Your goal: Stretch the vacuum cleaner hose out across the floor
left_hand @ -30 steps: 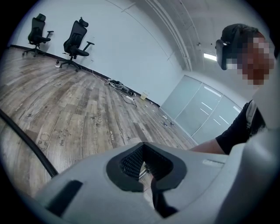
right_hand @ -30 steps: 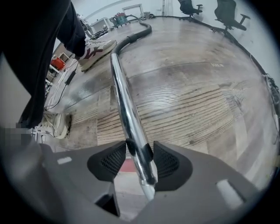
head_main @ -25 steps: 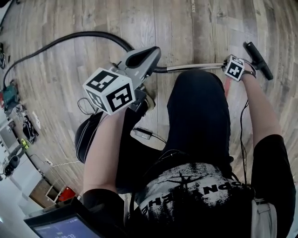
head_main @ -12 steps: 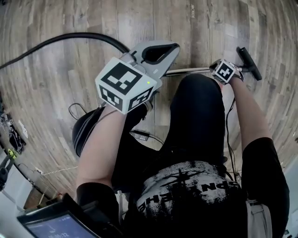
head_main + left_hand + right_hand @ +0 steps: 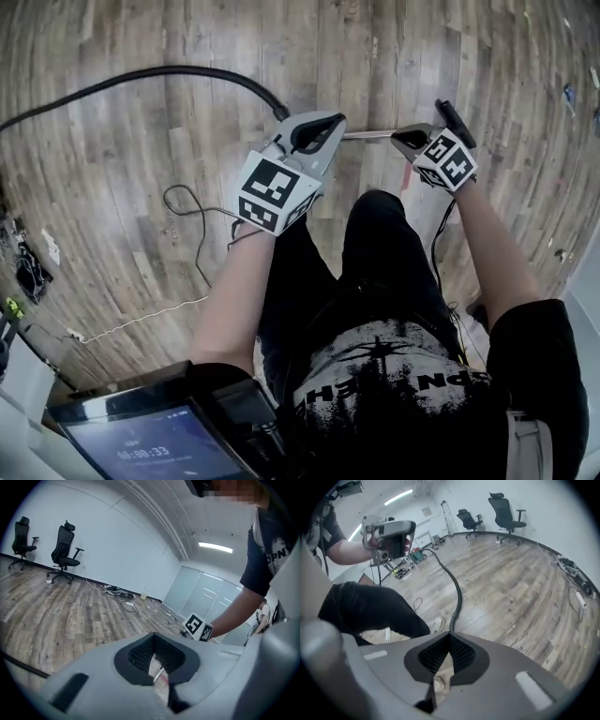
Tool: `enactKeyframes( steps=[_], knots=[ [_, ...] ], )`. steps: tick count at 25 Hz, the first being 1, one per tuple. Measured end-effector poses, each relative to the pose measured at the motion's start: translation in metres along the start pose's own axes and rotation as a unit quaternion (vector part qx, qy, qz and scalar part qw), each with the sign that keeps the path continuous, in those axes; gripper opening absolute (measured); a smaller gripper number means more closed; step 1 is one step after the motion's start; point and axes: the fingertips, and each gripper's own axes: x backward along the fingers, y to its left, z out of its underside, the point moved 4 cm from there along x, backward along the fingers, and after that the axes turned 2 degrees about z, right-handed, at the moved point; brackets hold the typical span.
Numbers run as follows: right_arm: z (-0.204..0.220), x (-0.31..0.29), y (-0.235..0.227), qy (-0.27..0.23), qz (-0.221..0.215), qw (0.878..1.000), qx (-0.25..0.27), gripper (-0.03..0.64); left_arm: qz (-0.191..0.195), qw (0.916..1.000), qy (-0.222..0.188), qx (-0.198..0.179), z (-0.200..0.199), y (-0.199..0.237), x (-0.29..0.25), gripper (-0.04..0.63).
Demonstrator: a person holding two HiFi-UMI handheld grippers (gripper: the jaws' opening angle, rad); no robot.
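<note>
We see both grippers clenched on nothing. The left gripper (image 5: 330,127) and the right gripper (image 5: 405,141) hover above the metal wand (image 5: 370,134), which lies on the floor (image 5: 94,187) in the upper middle of the frame. The hose (image 5: 169,70) runs from the wand's left end in an arc to the left edge, so it is not quite straight. We think a careless foot could push the wand, or catch the white cord (image 5: 141,319) at the lower left, and the hose would then curl back.

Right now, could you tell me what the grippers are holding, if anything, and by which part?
Nothing that shows: left gripper and right gripper are both shut, with nothing between the fingers; the tube shows past them.
</note>
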Motion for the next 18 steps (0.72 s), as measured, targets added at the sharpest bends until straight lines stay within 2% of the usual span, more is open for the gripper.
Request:
enactKeyframes(
  steps=[4, 9, 14, 18],
  knots=[
    [-0.113, 0.092, 0.055, -0.076, -0.001, 0.997, 0.007, 0.006, -0.020, 0.9996, -0.012, -0.015, -0.083, -0.016, 0.076, 0.000],
    [-0.224, 0.201, 0.111, -0.184, 0.008, 0.983, 0.029, 0.006, -0.023, 0.9984, -0.034, -0.038, -0.172, -0.037, 0.151, 0.000],
    [-0.310, 0.292, 0.154, -0.303, 0.039, 0.951, 0.052, 0.006, -0.012, 0.9935, -0.078, -0.082, -0.244, -0.056, 0.209, 0.000],
    [-0.344, 0.338, 0.175, -0.363, 0.046, 0.928, 0.071, 0.006, -0.009, 0.9878, -0.094, -0.124, -0.284, -0.066, 0.228, 0.000]
  ],
)
